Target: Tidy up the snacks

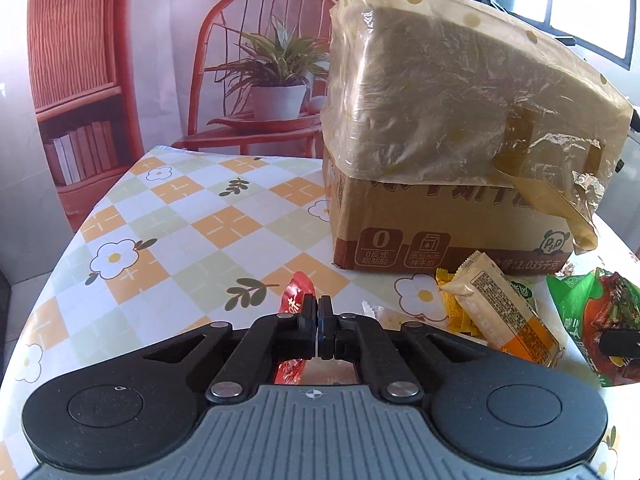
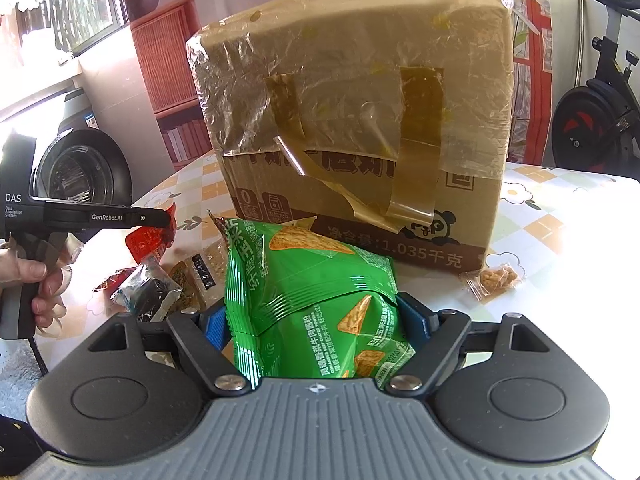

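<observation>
My left gripper (image 1: 319,304) is shut on a red snack packet (image 1: 294,296), which sticks out past the closed fingers. The right wrist view shows it from the side: the left gripper (image 2: 166,216) is held above the table with the red packet (image 2: 148,242) hanging from its tip. My right gripper (image 2: 316,316) is closed on a wide green chip bag (image 2: 304,280), with its blue pads (image 2: 216,326) pressed to both sides. The bag stands in front of a taped cardboard box (image 2: 360,120) whose top is covered in plastic film. The box (image 1: 440,120) fills the right of the left wrist view.
The table's flowered checked cloth (image 1: 180,220) stretches left of the box. Loose snacks lie by the box: a beige and orange packet (image 1: 504,312), yellow packets (image 1: 456,312), a silver and black packet (image 2: 148,296), and a small clear bag (image 2: 496,278). A person's hand (image 2: 24,276) holds the left tool.
</observation>
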